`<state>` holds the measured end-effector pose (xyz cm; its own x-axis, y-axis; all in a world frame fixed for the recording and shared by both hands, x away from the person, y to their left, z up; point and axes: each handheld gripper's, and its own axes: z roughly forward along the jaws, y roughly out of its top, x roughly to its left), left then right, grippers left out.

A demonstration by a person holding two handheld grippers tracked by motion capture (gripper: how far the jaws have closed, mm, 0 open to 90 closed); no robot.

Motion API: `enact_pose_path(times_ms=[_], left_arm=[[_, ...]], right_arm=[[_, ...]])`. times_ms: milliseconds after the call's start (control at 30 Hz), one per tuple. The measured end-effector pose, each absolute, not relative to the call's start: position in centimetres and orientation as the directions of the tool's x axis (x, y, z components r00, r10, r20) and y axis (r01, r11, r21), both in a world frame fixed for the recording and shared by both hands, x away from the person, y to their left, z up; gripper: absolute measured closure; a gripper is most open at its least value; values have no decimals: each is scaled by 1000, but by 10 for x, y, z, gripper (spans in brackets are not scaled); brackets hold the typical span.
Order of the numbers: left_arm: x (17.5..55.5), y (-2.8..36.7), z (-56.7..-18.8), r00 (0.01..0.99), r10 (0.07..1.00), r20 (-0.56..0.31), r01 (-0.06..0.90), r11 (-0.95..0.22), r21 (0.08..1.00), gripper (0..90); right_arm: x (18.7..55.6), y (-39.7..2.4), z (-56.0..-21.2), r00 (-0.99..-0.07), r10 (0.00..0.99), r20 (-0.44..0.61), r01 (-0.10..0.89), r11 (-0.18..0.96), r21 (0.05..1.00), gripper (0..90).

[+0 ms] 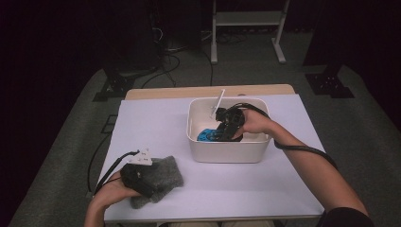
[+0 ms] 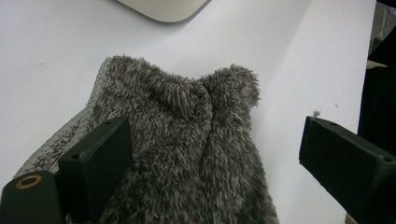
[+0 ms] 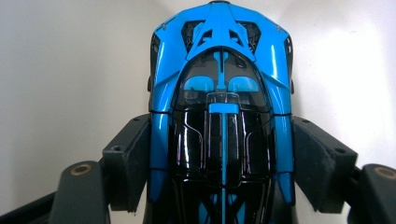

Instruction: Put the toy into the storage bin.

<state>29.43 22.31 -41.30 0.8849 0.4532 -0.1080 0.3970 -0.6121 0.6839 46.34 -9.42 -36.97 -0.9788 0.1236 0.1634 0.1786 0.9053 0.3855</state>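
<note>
Between the right gripper fingers: blue toy car, gripped | left gripper fingers open over grey glove | risk: glossy car could slip.

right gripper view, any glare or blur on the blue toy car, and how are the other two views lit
Right gripper view: the blue toy car is sharp, with thin glints on its glossy black middle, while the white bin behind it is soft. Left gripper view: the grey furry cloth is crisp and evenly lit on the white table. High view: the table is bright, the room around it is very dark.
</note>
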Motion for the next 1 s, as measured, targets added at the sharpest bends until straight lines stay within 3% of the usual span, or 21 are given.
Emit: enact_pose_path(times_ms=[1000], left_arm=[[293,223,-411,888,448,-104,392,-618,681,87]], right_arm=[[465,-93,-373,-973,130,190,192,914,356,266]])
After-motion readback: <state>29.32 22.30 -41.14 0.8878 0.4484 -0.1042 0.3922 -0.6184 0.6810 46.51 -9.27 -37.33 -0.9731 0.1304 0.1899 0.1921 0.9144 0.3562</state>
